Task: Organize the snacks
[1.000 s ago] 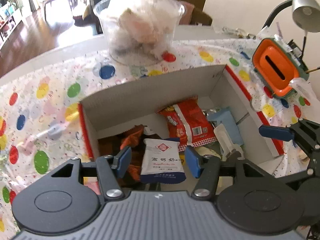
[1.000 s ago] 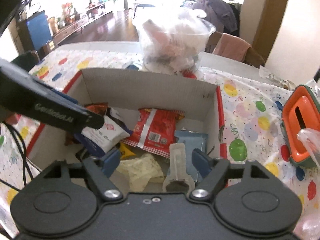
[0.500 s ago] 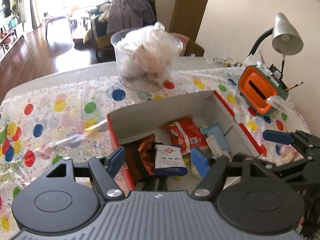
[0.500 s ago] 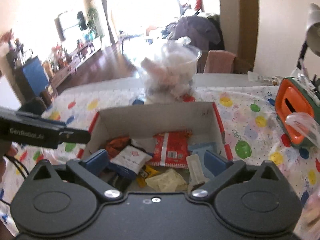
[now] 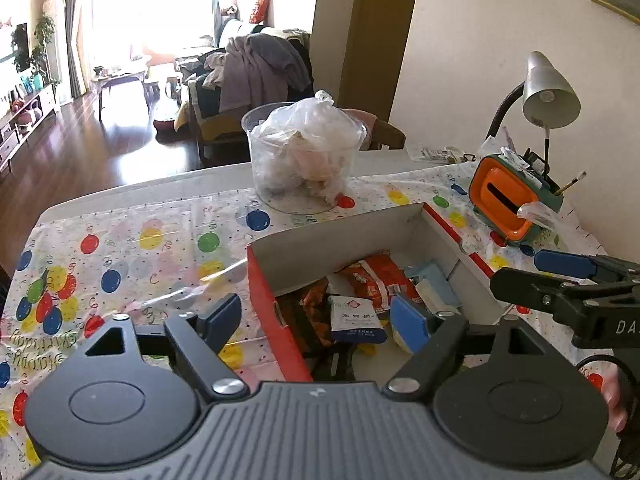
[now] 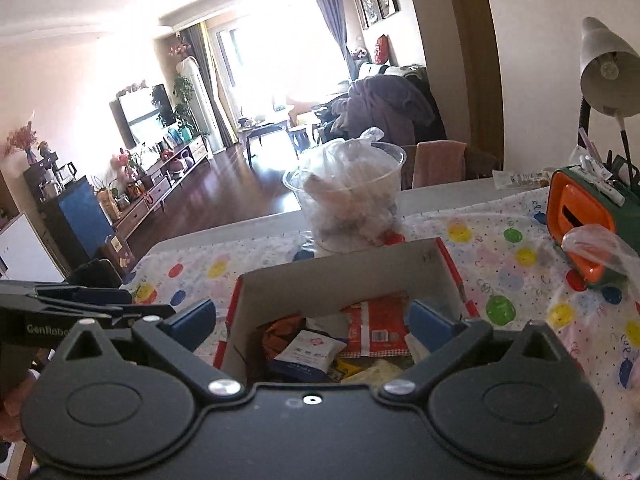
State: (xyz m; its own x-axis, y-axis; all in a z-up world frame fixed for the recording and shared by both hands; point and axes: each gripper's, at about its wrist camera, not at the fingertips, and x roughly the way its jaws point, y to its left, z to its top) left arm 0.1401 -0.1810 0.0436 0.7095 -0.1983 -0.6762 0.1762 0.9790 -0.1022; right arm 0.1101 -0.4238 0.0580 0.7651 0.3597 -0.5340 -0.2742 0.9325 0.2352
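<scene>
Red-sided cardboard box (image 5: 276, 312) with pale inner walls, set on a table under a clear-covered cloth printed with coloured balloons (image 5: 132, 248). Inside the box, loose snack packets: white-and-navy sachet with a red diamond mark (image 5: 354, 319), red crinkled bag with a barcode (image 5: 376, 276), orange-brown wrapper (image 5: 314, 300), pale blue packet (image 5: 430, 276), yellowish wrapper (image 6: 378, 370) at the near end. Left gripper (image 5: 318, 318) above the box's near left corner, jaws just spread further and released, one blue pad outside the red wall, the other over the packets, nothing grasped. Right gripper (image 6: 312, 320) likewise spread wide and empty, straddling the box opening from above; jaws just opened to full width. Each gripper visible at the edge of the other's view, apart from the box contents. Behind the box, clear plastic tub holding a knotted plastic bag (image 5: 306, 158). To the right, orange-and-green desk organiser with pens (image 5: 506, 196), beside a silver gooseneck lamp (image 5: 550, 92). Beyond the table, a chair heaped with clothes (image 5: 260, 68).
</scene>
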